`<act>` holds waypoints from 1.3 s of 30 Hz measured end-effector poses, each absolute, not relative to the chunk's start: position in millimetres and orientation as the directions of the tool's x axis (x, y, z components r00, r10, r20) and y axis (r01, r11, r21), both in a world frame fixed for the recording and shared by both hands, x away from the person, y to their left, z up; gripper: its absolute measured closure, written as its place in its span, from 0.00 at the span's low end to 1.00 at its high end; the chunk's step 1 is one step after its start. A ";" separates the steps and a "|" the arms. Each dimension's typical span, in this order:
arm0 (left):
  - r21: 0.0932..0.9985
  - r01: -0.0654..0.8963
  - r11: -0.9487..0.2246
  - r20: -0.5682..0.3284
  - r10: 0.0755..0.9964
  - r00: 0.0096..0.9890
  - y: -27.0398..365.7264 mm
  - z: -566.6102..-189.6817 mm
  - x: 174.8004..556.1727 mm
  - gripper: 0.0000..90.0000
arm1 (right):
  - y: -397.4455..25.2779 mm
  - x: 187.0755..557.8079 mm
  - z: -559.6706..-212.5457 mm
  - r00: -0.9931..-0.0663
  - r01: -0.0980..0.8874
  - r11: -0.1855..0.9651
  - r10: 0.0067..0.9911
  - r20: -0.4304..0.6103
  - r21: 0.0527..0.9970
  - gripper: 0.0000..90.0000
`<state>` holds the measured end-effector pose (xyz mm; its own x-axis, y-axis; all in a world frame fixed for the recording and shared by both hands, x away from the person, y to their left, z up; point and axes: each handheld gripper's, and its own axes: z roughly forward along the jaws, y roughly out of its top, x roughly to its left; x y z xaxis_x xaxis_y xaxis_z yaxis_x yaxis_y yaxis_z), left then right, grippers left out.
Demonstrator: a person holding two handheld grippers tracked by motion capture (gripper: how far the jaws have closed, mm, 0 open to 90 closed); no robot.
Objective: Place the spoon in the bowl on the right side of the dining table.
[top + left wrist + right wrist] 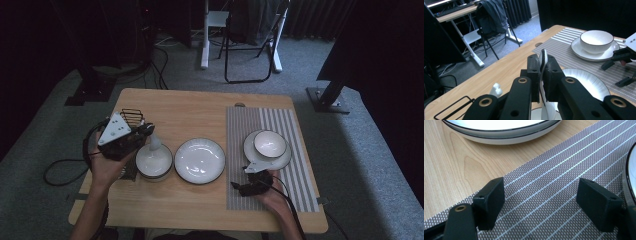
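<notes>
My left gripper [148, 129] [543, 72] is shut on the handle of a white ceramic spoon [543, 58], whose lower end [155, 143] reaches down into a white bowl [154, 161] at the table's left. A white plate [200, 160] [587, 83] [499, 130] lies in the middle. On the striped placemat [280, 125] [544, 192] stands another white bowl [270, 142] [596, 40] on a saucer [286, 159]. My right gripper [240, 177] [540, 200] rests low over the placemat's near left part, open and holding nothing.
A black wire rack [131, 116] [451, 107] stands at the table's left, behind my left gripper. The wooden table [200, 110] has bare room at its far side. A folding chair [250, 35] and desk legs stand on the floor beyond.
</notes>
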<state>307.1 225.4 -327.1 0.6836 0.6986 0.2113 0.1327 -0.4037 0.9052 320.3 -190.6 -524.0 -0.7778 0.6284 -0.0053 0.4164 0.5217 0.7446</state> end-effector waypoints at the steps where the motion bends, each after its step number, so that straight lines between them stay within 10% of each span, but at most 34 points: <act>1: 0.907 0.132 -0.400 0.207 0.697 0.686 224.8 -327.1 307.9 0.94 | -190.9 320.4 -524.3 -0.778 0.417 0.522 0.628 -0.004 0.744 0.25; 39: 0.906 0.076 -0.417 0.219 0.615 0.758 163.5 -329.2 323.0 0.95 | -195.4 313.6 -526.6 -0.777 0.421 0.534 0.630 -0.013 0.733 0.21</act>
<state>323.0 163.5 -329.2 0.7579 0.6145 0.2191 0.0762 -0.4170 0.9057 313.6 -195.4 -526.6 -0.7766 0.6299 -0.0127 0.4215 0.5344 0.7326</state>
